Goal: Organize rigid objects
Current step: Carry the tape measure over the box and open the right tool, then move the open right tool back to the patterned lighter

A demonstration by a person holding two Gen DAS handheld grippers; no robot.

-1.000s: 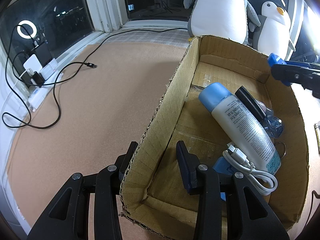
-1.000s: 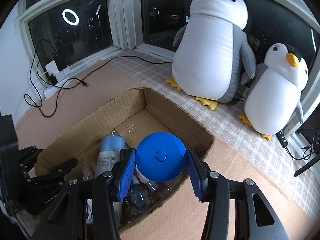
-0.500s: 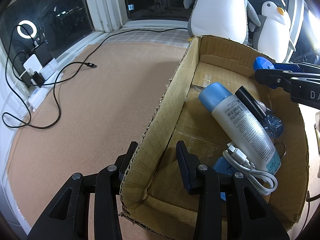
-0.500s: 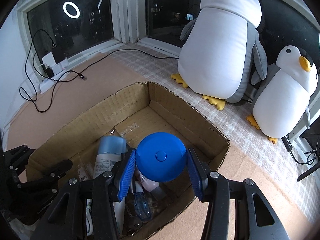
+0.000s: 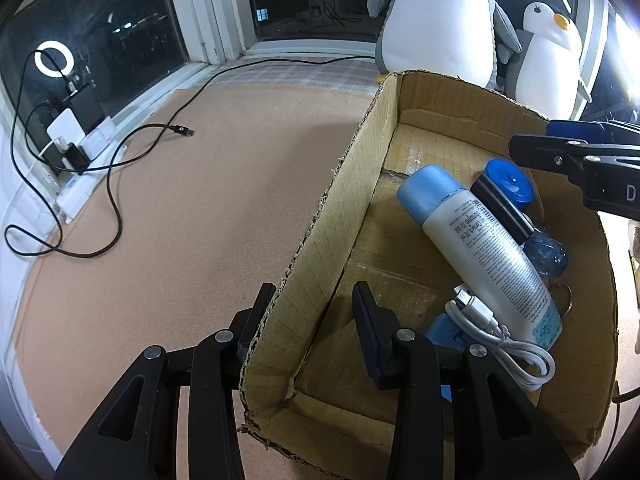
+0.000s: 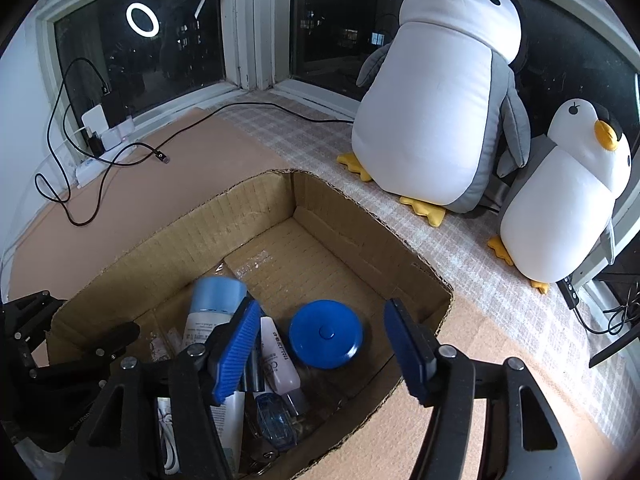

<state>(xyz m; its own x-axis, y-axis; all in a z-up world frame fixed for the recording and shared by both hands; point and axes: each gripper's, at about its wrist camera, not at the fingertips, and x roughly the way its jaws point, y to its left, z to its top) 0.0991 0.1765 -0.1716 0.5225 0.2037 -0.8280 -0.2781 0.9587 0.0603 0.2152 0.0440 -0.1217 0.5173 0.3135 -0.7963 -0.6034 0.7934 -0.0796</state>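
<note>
**Right fingers spread over box; left fingers straddle its wall**

The right gripper's (image 6: 324, 344) blue-padded fingers (image 6: 236, 344) stand spread wide, holding nothing, above the near end of the cardboard box (image 6: 360, 220). Directly below the gap between them lies the blue round case (image 6: 326, 334), flat on the box floor, free of both pads.

The left gripper (image 5: 314, 312) has its fingers (image 5: 368, 320) parted with one side wall of the box (image 5: 348, 184) between them: one finger outside on the mat, one inside. Whether the pads press the cardboard cannot be told.

Contents of the box, as seen from the left wrist:
- The case (image 5: 510, 182) lies toward the far end, beside the black cap of a tube (image 5: 500, 208).
- A white bottle with a light blue cap (image 5: 480, 248) lies diagonally across the floor, just beside the tube.
- A clear blue item (image 5: 546, 254) sits against the bottle's far side; its kind cannot be made out.
- A coiled white cable (image 5: 504, 332) rests at the bottle's base, on top of a blue object (image 5: 442, 330).

Surroundings: the box sits on a tan mat (image 5: 180, 220). A black cable (image 5: 120, 148) trails across the mat from a power strip (image 5: 80, 184) by the window. Two plush penguins, large (image 6: 436, 100) and small (image 6: 568, 200), stand on the checked cloth beyond the box.
</note>
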